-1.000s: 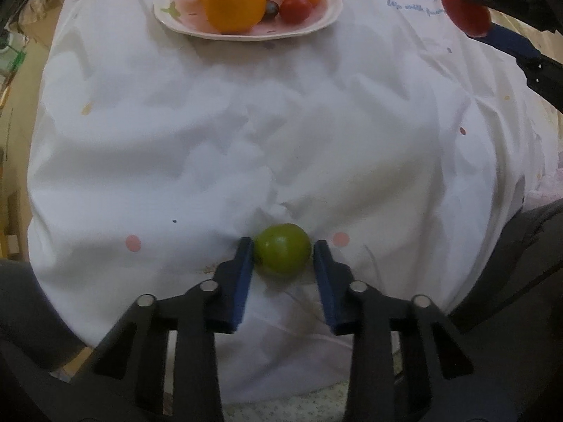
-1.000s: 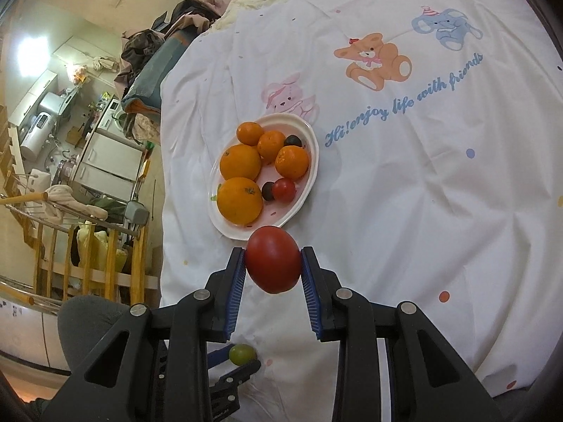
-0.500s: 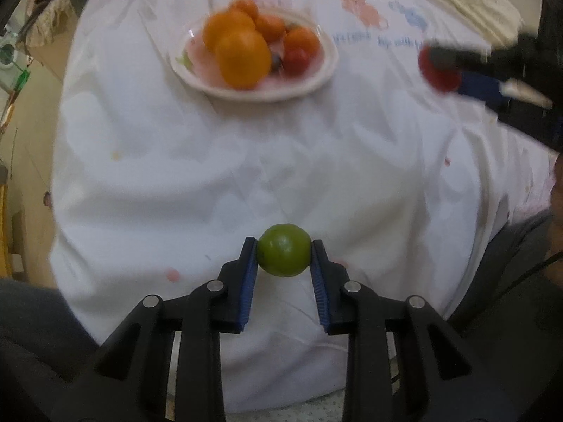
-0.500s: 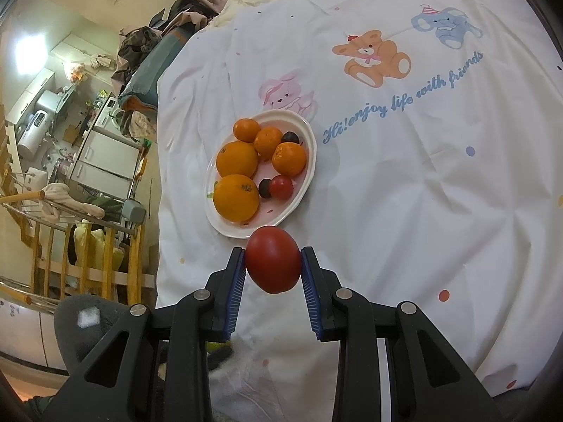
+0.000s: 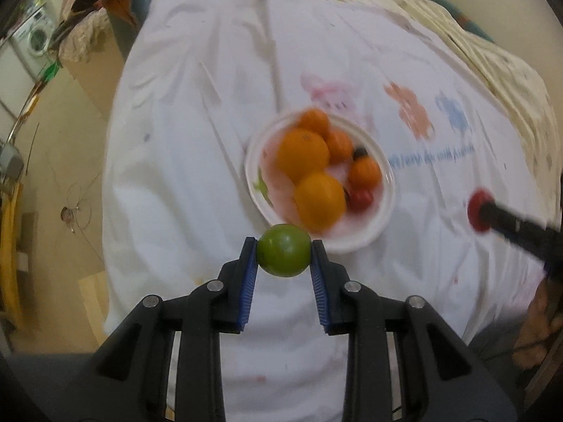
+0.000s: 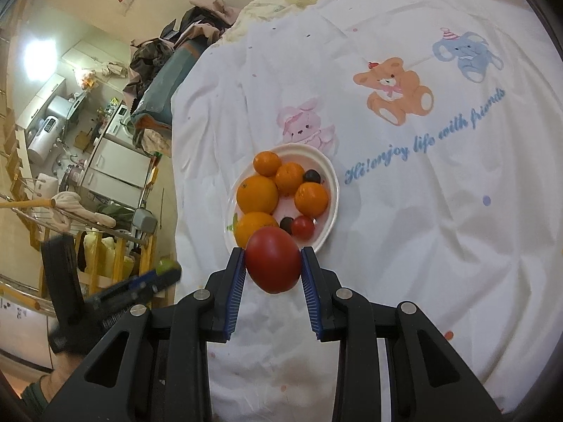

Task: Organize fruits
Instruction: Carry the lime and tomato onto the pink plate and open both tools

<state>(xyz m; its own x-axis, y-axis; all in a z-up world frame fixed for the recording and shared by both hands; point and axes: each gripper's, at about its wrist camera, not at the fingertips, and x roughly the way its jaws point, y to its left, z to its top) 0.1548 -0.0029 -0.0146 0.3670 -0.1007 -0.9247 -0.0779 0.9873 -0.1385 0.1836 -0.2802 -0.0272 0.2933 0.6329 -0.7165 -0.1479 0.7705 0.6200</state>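
The white plate [image 6: 330, 207] on the bed's printed sheet [image 6: 440, 246] holds five oranges [image 6: 257, 193], one small red tomato [image 6: 302, 228] and two dark round fruits [image 6: 311, 176]. Just short of the plate's near rim, the right claw [image 6: 272, 267] grips one large red tomato [image 6: 272, 258]. The left claw [image 5: 283, 256] clamps one green fruit [image 5: 283, 249], also at the plate's near edge.

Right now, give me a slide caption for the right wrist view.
Right gripper holds a red tomato above the fruit plate.
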